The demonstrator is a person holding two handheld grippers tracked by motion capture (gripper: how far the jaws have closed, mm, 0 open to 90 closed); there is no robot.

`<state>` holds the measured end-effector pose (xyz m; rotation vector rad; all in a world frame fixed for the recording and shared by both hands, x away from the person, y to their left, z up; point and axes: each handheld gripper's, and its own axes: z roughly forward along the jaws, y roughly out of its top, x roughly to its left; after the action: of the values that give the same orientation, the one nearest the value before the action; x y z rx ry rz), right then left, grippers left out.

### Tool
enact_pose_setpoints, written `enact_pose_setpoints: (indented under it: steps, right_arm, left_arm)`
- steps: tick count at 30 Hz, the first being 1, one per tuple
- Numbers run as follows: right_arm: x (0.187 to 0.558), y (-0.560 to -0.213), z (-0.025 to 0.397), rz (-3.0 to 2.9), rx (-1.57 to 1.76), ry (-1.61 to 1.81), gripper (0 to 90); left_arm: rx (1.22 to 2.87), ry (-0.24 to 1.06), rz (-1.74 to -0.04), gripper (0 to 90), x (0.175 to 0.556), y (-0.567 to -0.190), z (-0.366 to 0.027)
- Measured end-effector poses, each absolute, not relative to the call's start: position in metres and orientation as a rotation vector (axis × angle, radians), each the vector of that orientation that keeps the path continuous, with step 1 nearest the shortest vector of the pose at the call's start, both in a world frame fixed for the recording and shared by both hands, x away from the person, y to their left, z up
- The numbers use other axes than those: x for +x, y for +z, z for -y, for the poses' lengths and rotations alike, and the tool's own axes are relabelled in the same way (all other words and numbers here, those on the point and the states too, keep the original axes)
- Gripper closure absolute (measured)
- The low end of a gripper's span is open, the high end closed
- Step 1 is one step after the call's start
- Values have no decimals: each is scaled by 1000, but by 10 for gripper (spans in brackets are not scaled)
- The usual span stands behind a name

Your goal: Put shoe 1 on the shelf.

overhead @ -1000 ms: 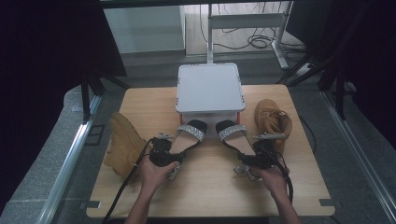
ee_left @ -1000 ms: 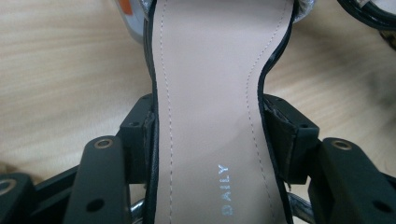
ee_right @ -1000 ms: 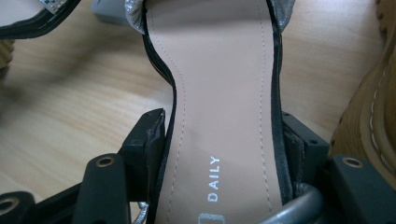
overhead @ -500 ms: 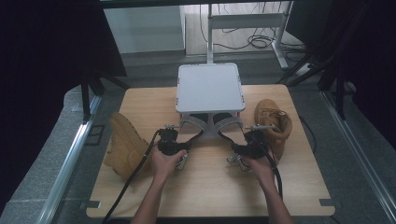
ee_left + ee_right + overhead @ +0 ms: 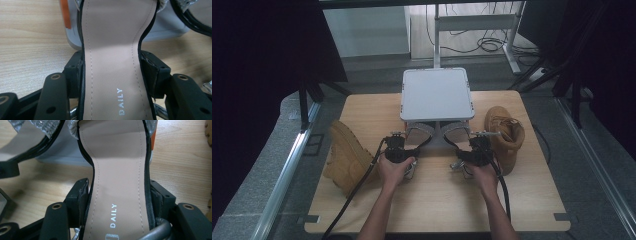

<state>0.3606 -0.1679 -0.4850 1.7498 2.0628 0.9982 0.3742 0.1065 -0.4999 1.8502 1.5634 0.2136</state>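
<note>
Both sandals have slid forward, toes now under the grey box [image 5: 436, 93]. On the wooden table [image 5: 437, 200], tan suede boots [image 5: 346, 157] flank me. My left gripper [image 5: 404, 146] pinches the left sandal [image 5: 112, 62], smooth beige insole; my right gripper [image 5: 472, 147] pinches the right sandal [image 5: 120, 180].

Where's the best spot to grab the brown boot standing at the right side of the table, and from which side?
Probably the open collar of the boot, from above. It stands upright with its opening facing up, so one jaw can slip inside and one outside. The right gripper is nearest but holds a sandal.
</note>
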Motion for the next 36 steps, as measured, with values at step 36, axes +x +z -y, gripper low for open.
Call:
enact_pose_setpoints:
  steps: [36]
  right_arm:
    - [404,-503,139,-1977,1898,986,430]
  left_arm:
    - [1743,185,-1709,420,419,-513,-92]
